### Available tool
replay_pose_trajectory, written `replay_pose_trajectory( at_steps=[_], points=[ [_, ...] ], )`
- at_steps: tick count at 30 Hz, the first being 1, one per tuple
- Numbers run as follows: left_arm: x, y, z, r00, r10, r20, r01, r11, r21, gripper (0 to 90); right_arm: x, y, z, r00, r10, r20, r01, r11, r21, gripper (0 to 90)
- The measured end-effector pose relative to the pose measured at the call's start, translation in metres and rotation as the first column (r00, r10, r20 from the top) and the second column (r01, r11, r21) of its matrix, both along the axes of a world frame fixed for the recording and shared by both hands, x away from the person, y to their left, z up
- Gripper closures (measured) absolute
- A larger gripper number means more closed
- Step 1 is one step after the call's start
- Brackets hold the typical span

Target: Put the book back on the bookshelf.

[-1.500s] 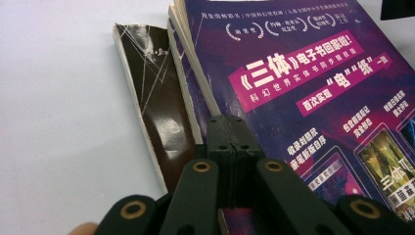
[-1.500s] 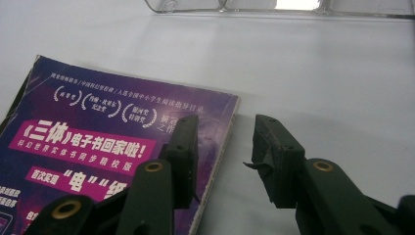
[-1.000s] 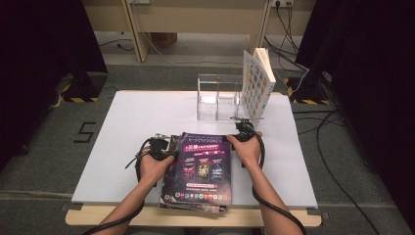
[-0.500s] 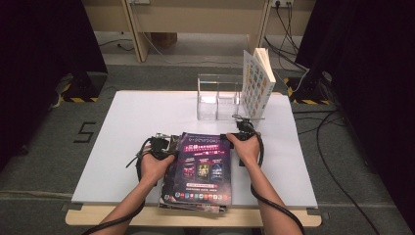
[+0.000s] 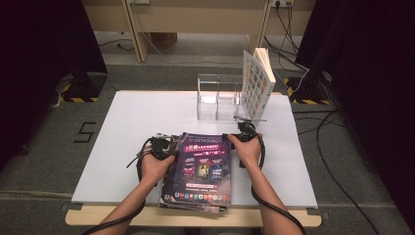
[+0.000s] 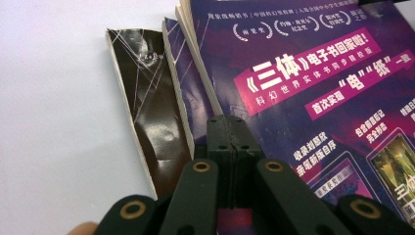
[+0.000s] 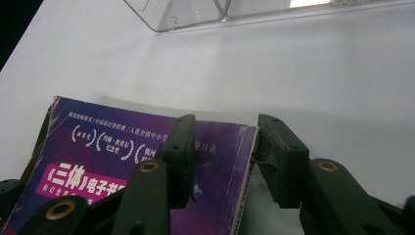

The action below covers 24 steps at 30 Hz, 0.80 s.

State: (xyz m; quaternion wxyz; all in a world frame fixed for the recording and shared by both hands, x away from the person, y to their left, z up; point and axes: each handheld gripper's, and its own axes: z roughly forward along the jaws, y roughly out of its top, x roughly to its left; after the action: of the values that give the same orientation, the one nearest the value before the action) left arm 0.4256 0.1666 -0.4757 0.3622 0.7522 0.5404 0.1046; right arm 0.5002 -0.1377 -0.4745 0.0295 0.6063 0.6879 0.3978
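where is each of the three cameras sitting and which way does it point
High view: above the person's side, facing forward and down on the white table; forearms, left gripper and right gripper show.
Left gripper view: on that gripper, looking along its shut jaws over the stack's left edge.
Right gripper view: on that gripper, jaws astride the cover's corner, facing the clear organizer.
All three share the purple magazine.

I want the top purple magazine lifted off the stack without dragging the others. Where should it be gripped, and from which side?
Grip the flat-lying purple glossy magazine by its far right corner, coming from the right, where its edge overhangs the white table and the right hand-held gripper already straddles it.
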Motion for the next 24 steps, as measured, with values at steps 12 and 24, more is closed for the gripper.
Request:
replay_pose_trajectory(
  at_steps=[12, 24],
  points=[
    [-0.001, -0.002, 0.0, 1.0, -0.006, -0.001, 0.006, 1.0, -0.007, 88.4, -0.006, -0.015, -0.003, 0.9937, 0.036, -0.106, -0.032, 0.9988, 0.038, 55.1],
    [-0.001, -0.003, 0.0, 1.0, -0.004, 0.004, 0.004, 1.0, 0.001, 88.7, -0.006, -0.014, -0.004, 0.9889, 0.048, -0.14, -0.04, 0.9973, 0.061, 55.6]
  ],
)
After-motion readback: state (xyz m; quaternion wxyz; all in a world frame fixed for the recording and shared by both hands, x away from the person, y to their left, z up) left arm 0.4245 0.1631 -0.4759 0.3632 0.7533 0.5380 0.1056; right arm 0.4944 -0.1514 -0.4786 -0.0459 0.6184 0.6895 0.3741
